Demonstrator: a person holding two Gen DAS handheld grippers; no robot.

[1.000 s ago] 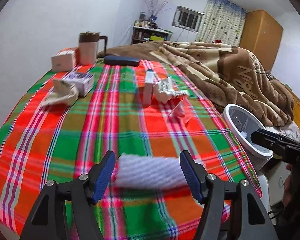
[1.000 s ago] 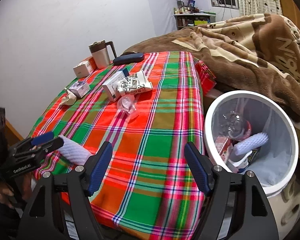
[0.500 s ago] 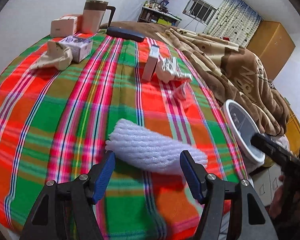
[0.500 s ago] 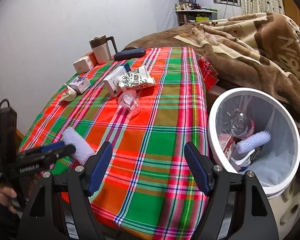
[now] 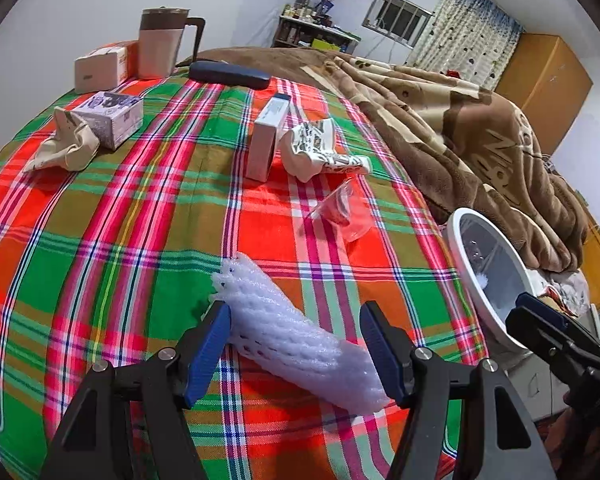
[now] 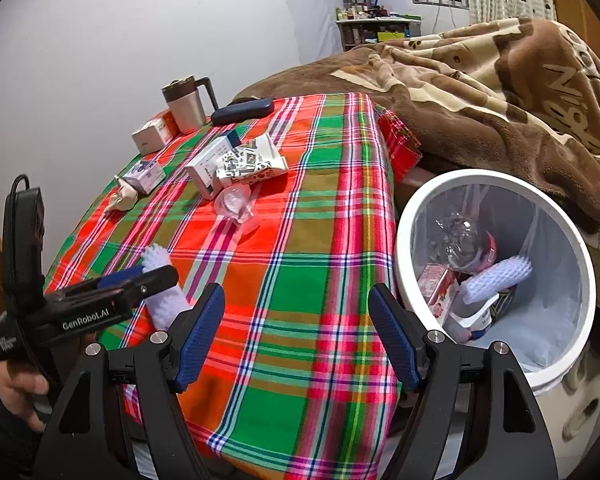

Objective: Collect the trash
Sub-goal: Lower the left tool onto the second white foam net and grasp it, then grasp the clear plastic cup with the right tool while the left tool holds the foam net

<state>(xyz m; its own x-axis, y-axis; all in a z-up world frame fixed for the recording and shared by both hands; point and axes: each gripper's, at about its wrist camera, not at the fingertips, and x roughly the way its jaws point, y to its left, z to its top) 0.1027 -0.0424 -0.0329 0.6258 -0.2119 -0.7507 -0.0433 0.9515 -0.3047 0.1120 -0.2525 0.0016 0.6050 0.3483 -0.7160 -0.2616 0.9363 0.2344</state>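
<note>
Left gripper (image 5: 296, 348) jaws apart around foam net (image 5: 296, 340); clear cup (image 5: 336, 212), carton (image 5: 268, 140) beyond; bin (image 6: 496, 276) right.

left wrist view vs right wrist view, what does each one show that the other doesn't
Only the left wrist view shows the left gripper open around the white foam sleeve, pads not yet pressing.

Only the right wrist view looks into the white bin: a crushed clear bottle, a second foam sleeve, cartons.

Both show the plaid cloth, tumbler, boxes and clear cup.
</note>
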